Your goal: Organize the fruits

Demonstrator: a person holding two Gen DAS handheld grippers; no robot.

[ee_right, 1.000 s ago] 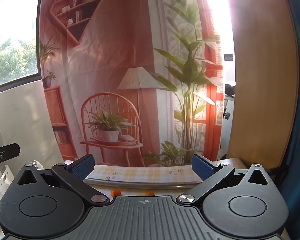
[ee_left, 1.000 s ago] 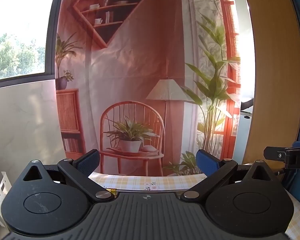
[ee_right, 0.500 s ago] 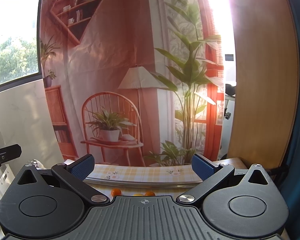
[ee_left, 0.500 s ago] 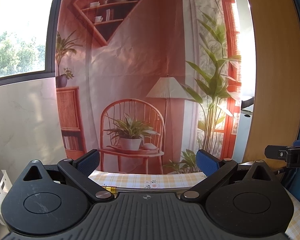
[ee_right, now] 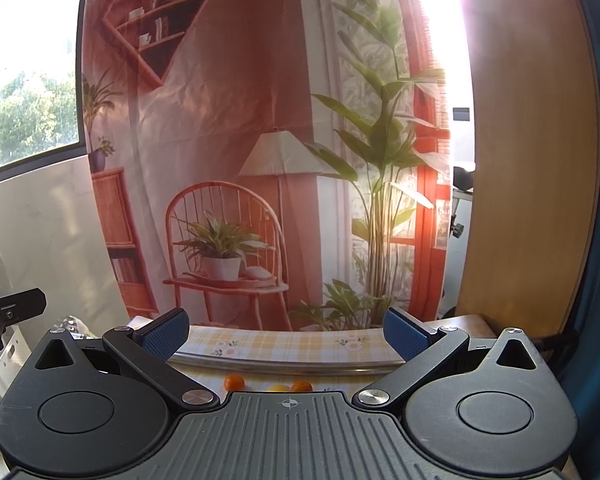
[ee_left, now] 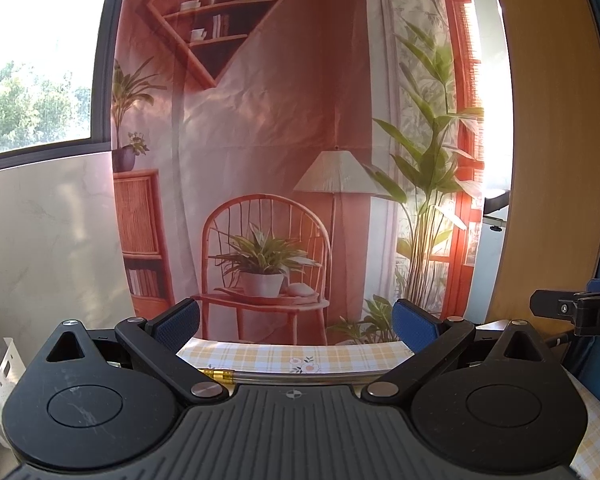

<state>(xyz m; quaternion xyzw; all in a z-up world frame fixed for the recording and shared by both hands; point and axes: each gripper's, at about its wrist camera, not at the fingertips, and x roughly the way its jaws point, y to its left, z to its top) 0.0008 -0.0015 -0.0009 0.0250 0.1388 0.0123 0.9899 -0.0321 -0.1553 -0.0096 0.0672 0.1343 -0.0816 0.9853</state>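
Only one mark can be read: a white capital "D" on a black device [ee_left: 592,314] at the right edge of the left wrist view, to the right of the left gripper [ee_left: 296,322] and level with its fingertips; the picture edge cuts off whatever follows it. The right wrist view shows no legible writing.

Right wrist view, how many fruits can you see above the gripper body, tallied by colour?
Orange: 2, one to the left and one to the right
Yellow: 1, between them and mostly hidden by the gripper body
Total: 3 fruits showing; any others are out of sight.
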